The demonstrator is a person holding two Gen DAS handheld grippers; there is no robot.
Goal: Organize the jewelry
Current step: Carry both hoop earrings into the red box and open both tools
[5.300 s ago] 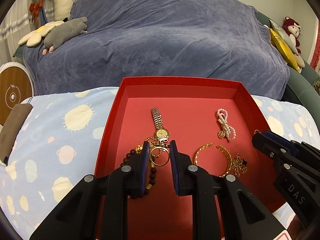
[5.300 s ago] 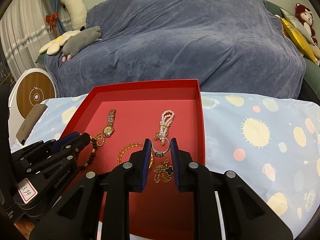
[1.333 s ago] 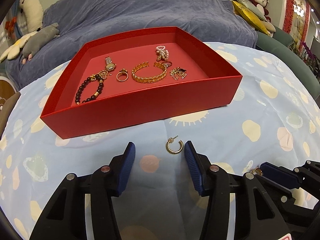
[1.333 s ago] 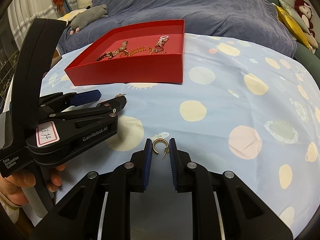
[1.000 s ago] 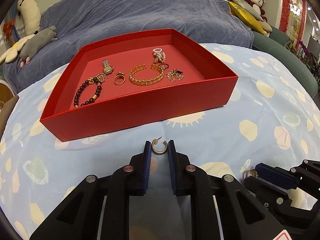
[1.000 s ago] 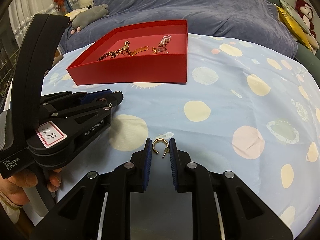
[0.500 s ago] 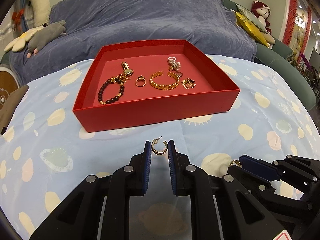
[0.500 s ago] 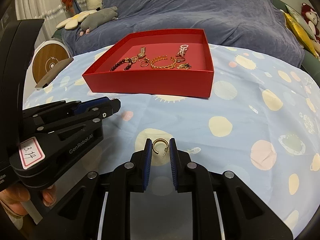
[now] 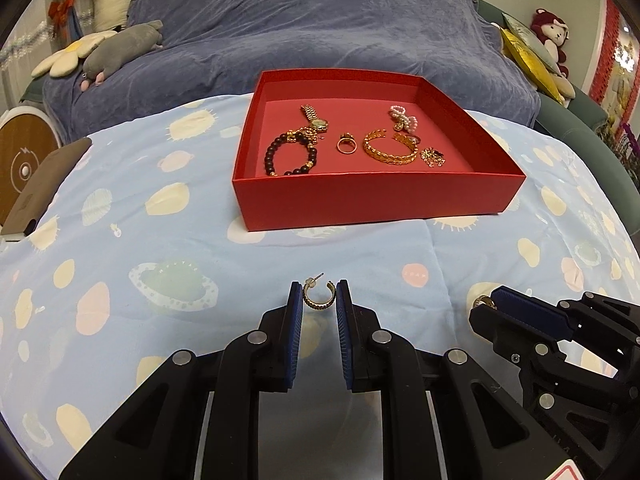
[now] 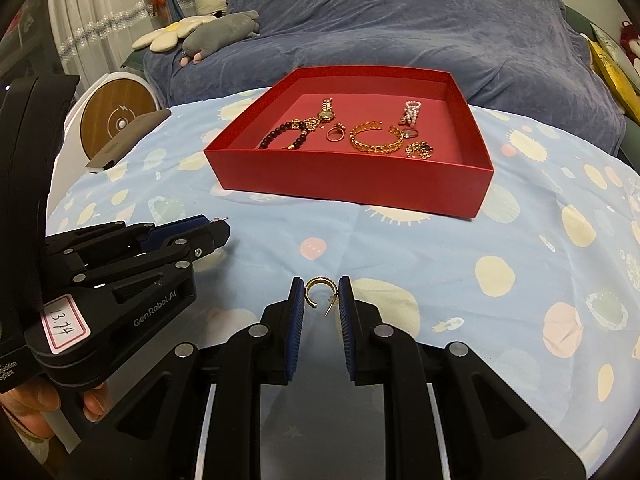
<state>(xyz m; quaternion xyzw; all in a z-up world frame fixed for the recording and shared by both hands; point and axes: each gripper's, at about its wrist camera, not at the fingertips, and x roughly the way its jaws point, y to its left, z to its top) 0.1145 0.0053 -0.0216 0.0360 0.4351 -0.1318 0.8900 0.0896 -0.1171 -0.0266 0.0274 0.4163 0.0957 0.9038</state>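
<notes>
My left gripper (image 9: pixel 319 298) is shut on a gold hoop earring (image 9: pixel 318 300) and holds it above the cloth, in front of the red box (image 9: pixel 376 196). My right gripper (image 10: pixel 321 296) is shut on a second gold hoop earring (image 10: pixel 319 294), also short of the red box (image 10: pixel 348 184). The box holds a bead bracelet (image 9: pixel 290 156), a watch (image 9: pixel 316 120), a ring (image 9: pixel 346 145), a gold bangle (image 9: pixel 390 150), a pearl piece (image 9: pixel 403 116) and a small chain (image 9: pixel 432 156). The right gripper shows at lower right in the left wrist view (image 9: pixel 486 304); the left gripper shows at left in the right wrist view (image 10: pixel 212 232).
The table wears a light blue cloth with sun and planet prints (image 9: pixel 168 240). A brown flat case (image 9: pixel 44 184) lies at its left edge. A blue-covered sofa (image 9: pixel 300 32) with plush toys stands behind. A round white and wood device (image 10: pixel 116 116) stands at left.
Both grippers, each holding an earring, have risen and tilted, so the box now sits more centred ahead. Earlier, the left gripper closed on its earring on the cloth.
</notes>
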